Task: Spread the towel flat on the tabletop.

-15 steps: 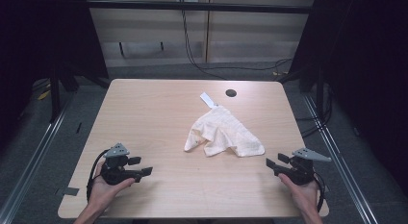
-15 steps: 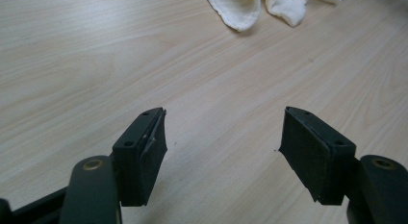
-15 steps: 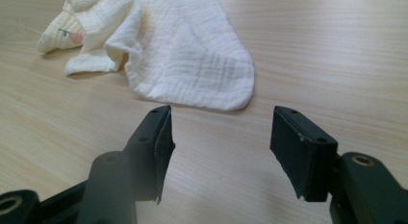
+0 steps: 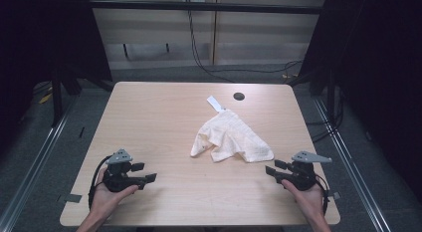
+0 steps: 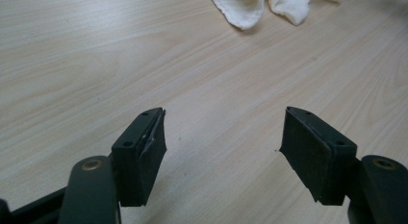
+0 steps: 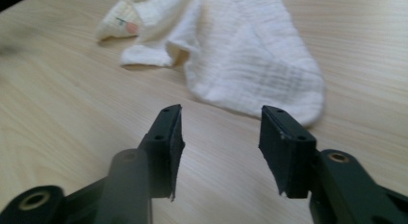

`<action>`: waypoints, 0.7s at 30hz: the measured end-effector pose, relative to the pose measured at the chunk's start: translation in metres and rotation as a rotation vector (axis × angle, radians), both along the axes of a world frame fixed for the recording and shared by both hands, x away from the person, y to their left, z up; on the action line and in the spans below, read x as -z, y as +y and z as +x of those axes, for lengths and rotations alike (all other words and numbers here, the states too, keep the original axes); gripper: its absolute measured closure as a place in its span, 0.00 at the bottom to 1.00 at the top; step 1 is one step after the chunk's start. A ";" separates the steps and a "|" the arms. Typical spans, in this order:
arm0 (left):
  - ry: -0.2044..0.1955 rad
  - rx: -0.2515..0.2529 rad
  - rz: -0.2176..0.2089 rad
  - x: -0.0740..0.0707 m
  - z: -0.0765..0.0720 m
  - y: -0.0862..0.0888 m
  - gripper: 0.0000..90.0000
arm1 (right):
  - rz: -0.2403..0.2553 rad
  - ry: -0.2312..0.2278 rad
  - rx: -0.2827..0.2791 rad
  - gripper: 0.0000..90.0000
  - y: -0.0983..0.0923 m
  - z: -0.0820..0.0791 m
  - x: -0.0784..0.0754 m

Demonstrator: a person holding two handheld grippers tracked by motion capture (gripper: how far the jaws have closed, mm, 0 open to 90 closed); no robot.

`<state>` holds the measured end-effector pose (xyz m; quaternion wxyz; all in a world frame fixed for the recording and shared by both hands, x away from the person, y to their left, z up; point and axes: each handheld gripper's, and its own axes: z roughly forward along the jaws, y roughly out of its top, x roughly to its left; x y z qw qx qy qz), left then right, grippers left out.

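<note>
A crumpled white cloth point(image 4: 230, 139) lies near the middle of the wooden table point(image 4: 149, 122), a small tag at its far corner. The left gripper point(image 4: 148, 173) rests well apart from it, jaws spread with nothing between them. The right gripper point(image 4: 271, 167) sits just beside the cloth's near corner, jaws also parted and empty. A pinch on the bunched folds would likely catch several layers and drag the cloth instead of spreading it.
</note>
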<state>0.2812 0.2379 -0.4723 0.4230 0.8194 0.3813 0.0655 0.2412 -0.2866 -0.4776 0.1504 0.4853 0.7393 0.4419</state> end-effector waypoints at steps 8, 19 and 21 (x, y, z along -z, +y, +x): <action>0.010 0.010 0.006 0.002 0.002 -0.002 0.36 | -0.015 -0.009 -0.030 0.53 0.014 0.027 -0.017; 0.003 0.010 0.012 0.002 0.001 -0.002 0.36 | -0.058 0.066 -0.062 0.46 0.020 0.107 -0.003; 0.003 0.009 0.011 0.002 0.002 -0.002 0.36 | -0.077 0.071 -0.069 0.46 0.023 0.110 -0.002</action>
